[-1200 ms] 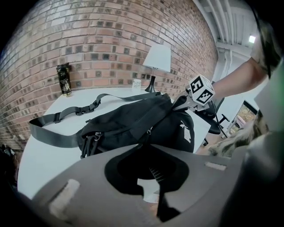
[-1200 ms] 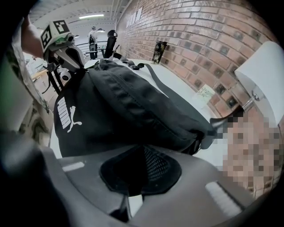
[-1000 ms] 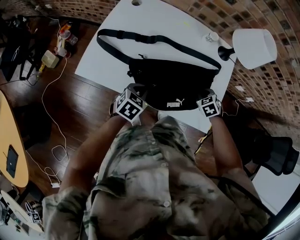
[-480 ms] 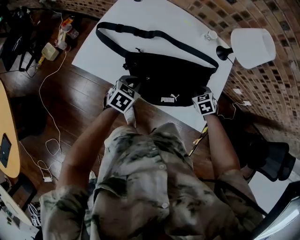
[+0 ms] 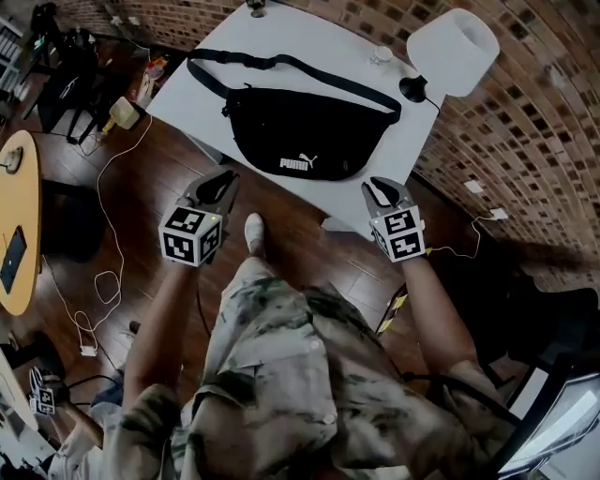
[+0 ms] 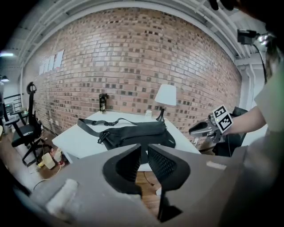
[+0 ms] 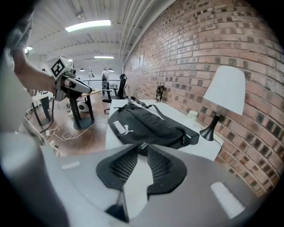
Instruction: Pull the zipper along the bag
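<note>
The black waist bag [image 5: 300, 141] with a white logo lies flat on the white table [image 5: 187, 103], its strap [image 5: 281, 64] looping behind it. The zipper is too small to make out. My left gripper [image 5: 220, 183] hangs over the wooden floor, short of the table's near edge and left of the bag. My right gripper [image 5: 380, 187] hovers off the table's near right side. Both are apart from the bag, jaws closed with nothing between them. The bag [image 6: 133, 133] shows beyond the left gripper [image 6: 144, 148]. It also lies ahead of the right gripper [image 7: 142, 148] as bag [image 7: 142, 126].
A white-shaded lamp [image 5: 450, 42] stands at the table's right end by the brick wall. A small white item [image 5: 382, 54] and a dark bottle [image 5: 253, 7] sit at the far edge. Cables [image 5: 108, 272] trail over the floor; a round wooden table [image 5: 14, 234] stands at left.
Both grippers have drawn back from the bag's near edge and off the table. The bag now lies alone, farther from the person.
</note>
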Demonstrator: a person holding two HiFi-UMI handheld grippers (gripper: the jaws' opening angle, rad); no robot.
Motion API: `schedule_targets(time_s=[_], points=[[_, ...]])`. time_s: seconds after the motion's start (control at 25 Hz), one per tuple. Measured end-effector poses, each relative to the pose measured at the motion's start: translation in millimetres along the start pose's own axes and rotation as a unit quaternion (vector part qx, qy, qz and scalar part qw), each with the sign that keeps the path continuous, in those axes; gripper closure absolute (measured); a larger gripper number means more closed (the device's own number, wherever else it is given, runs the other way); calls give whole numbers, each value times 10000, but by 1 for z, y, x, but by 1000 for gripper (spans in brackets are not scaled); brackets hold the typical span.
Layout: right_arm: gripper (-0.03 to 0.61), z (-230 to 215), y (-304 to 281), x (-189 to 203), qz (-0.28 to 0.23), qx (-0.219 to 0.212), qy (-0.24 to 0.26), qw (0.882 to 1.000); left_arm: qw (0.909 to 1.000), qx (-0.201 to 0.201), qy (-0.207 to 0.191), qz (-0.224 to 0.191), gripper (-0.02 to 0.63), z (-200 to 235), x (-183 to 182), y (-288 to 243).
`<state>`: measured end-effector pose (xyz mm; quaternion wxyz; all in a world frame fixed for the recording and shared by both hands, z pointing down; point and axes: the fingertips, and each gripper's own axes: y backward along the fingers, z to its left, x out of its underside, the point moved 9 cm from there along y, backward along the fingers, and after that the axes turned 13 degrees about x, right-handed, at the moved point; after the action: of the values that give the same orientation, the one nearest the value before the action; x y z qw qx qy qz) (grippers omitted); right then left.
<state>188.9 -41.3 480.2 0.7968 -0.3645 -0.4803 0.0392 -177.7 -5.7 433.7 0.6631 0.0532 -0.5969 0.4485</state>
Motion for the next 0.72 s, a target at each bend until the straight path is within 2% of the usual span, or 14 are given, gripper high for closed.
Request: schedule_targets(time_s=[0.2, 0.36, 0.52, 0.72], points=[[512, 24, 108, 40, -439, -527, -157, 9975, 9982, -210, 294, -486, 565, -119, 22, 75], [515, 43, 188, 64, -641, -794, -427, 9939, 9994, -59, 112, -336, 566, -205, 36, 119], [522, 61, 249, 72, -969, -849, -626, 9897, 9986, 165, 73, -498, 569, -260, 42, 142], [534, 93, 314, 74, -1291, -807, -650, 9862, 9945, 700, -99, -775, 571, -313, 47, 164]])
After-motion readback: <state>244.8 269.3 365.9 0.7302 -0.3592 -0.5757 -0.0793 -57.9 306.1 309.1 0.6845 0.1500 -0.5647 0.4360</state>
